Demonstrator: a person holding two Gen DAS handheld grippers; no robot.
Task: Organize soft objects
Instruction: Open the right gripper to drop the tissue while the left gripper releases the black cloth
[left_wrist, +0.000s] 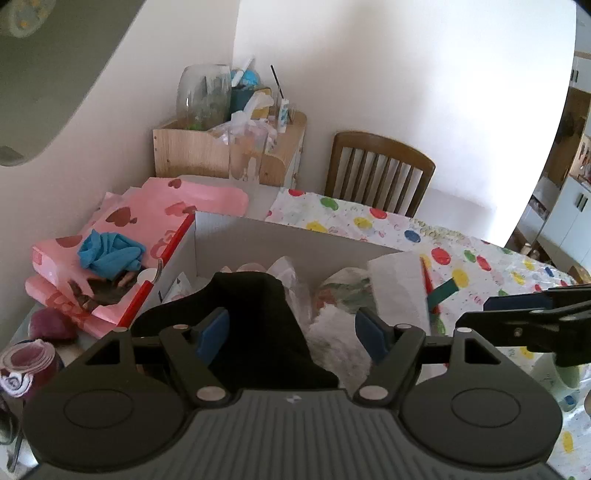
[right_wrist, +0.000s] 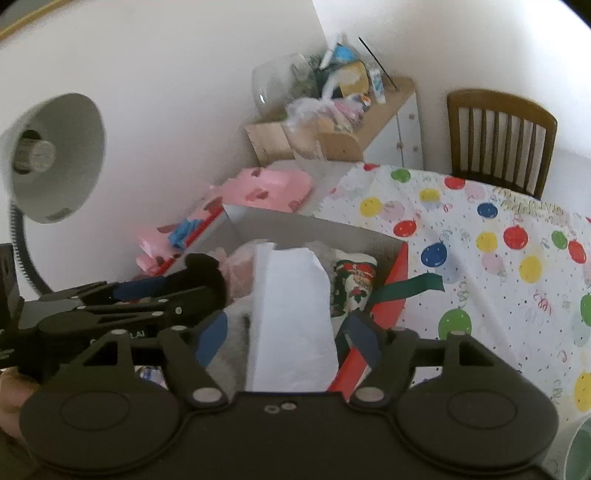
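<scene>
Left gripper: I have my left gripper (left_wrist: 291, 334) tilted down over the near edge of the box (left_wrist: 295, 236), jaws standing wide, blue pads (left_wrist: 212, 334) clear of everything. The black cloth (left_wrist: 255, 317) lies between the fingers but nothing presses on it; I hold nothing here.

Right gripper: my right gripper (right_wrist: 286, 338) is also pitched down over the box's near right corner, jaws wide. The white folded cloth (right_wrist: 291, 314) lies between the pads, untouched on both sides as far as I can see.

Spacing of the two: they sit side by side over the box, the left one's fingers reaching in from my left in the right wrist view.

Soft things: black cloth at the near left of the box, white fluffy piece (left_wrist: 340, 332) beside it, white folded cloth at right, a printed Christmas cloth (right_wrist: 352, 284) farther right, all inside the box.

Box edges: grey far wall upright; red rim (right_wrist: 395, 280) on the right with a green ribbon (right_wrist: 410, 286) hanging over it.

Left side: pink heart-print bags (left_wrist: 147, 218) with a blue cloth (left_wrist: 110, 253) on top crowd the box's left wall.

Right side: the table (right_wrist: 480, 240) under its balloon-print cover lies open to the right and far.

Far edge: wooden chair (left_wrist: 380, 173) and a cluttered wooden cabinet (left_wrist: 229, 147) against the wall.

Lamp: a desk lamp (right_wrist: 55, 155) stands at the left, above my left gripper.
</scene>
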